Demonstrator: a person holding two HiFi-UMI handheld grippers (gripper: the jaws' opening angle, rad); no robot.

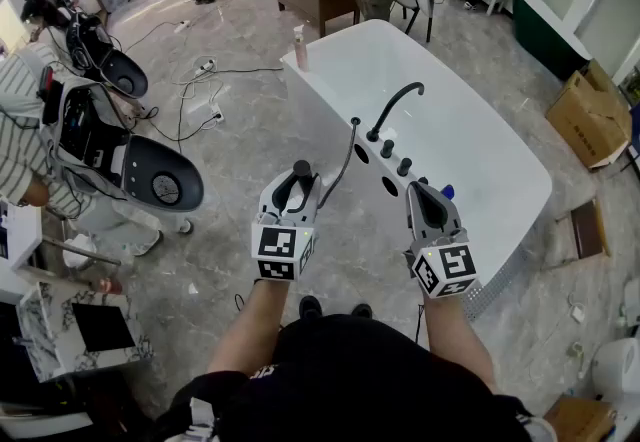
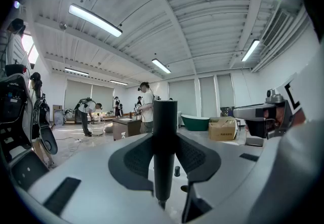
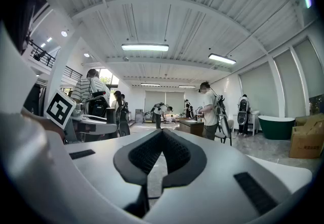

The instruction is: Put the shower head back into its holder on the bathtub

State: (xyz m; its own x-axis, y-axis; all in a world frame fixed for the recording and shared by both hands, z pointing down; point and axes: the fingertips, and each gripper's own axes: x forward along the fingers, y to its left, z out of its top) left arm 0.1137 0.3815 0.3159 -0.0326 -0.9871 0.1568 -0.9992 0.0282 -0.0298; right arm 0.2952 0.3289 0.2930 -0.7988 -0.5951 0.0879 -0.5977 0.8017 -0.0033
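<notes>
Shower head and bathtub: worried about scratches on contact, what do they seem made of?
Shower head: matte black, evenly dull with no glare; coated metal or plastic, cannot tell. Bathtub: smooth white, seamless rounded curves, soft sheen; probably acrylic or enamel.

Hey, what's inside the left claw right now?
A black cylindrical shower head stands upright, clamped between the pads of the left claw. Its thin dark hose runs to the white bathtub's rim. From the head view, the claw covers everything but its top.

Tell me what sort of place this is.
Probably a big open workshop or test hall, not a real bathroom: a freestanding bathtub on open floor, loose cables, a cardboard box.
</notes>
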